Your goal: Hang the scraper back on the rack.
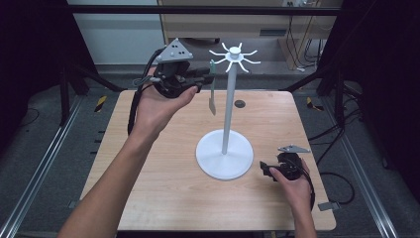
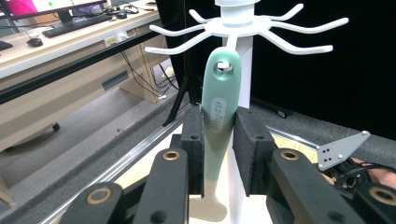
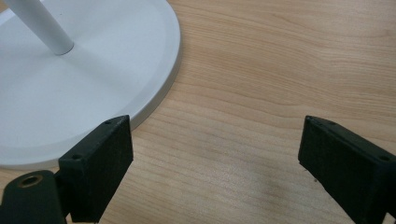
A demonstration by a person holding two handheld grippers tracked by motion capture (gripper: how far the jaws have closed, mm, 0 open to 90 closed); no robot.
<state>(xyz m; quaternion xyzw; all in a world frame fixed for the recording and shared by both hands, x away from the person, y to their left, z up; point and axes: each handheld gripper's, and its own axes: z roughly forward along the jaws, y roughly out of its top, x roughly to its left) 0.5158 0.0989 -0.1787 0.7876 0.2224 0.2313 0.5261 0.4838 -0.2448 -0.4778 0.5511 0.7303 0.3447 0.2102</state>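
Hanging upright, mint-handled spatula [image 2: 218, 121] clamped in left gripper [image 2: 219, 154], hole end at 12 o'clock by white hook stand [image 1: 227, 119], right gripper [image 3: 215, 158] wide open on table [image 1: 163, 188]

This is a lab or office workroom set up for recording. A wooden table [image 1: 163, 198] stands inside a black frame [image 1: 198, 10] on grey carpet [image 1: 44, 148], with metal rails [image 1: 39, 168] on the floor and cables [image 1: 297, 44] trailing by the wall. Beyond it, a long desk [image 2: 60, 46] carries a keyboard [image 2: 74, 24], a mouse [image 2: 33, 42] and a monitor [image 2: 46, 5].
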